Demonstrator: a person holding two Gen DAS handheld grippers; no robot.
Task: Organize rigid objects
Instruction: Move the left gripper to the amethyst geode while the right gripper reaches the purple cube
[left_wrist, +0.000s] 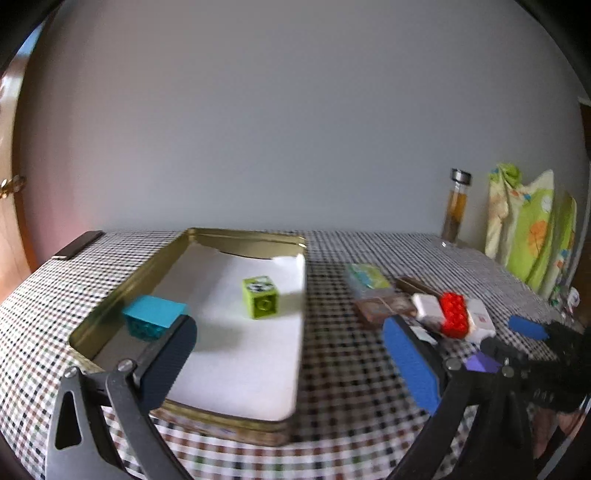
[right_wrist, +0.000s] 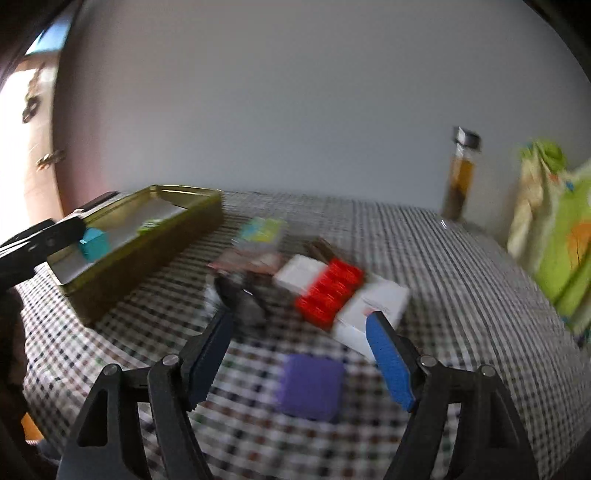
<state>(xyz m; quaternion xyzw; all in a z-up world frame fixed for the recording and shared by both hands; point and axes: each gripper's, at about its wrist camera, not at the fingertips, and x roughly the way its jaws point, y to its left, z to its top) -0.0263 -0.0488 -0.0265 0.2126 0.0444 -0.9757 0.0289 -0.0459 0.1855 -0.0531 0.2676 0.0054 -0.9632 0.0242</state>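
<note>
A gold tin (left_wrist: 110, 306) lined with white paper holds a teal block (left_wrist: 151, 317) and a lime green block (left_wrist: 259, 297). My left gripper (left_wrist: 291, 347) is open and empty over the tin's near right side; its left finger stands just in front of the teal block. On the checked cloth right of the tin lies a red studded brick (right_wrist: 328, 291) among white boxes (right_wrist: 373, 314) and flat cards. A purple block (right_wrist: 310, 386) lies between the fingers of my open, empty right gripper (right_wrist: 301, 352). The tin (right_wrist: 147, 240) also shows at left in the right wrist view.
A glass bottle with amber liquid (right_wrist: 460, 177) stands at the back by the wall. A green patterned cloth bag (right_wrist: 561, 240) leans at the right edge. A dark object (right_wrist: 240, 299) and a colourful card (right_wrist: 260, 229) lie near the brick. The table edge runs along the front.
</note>
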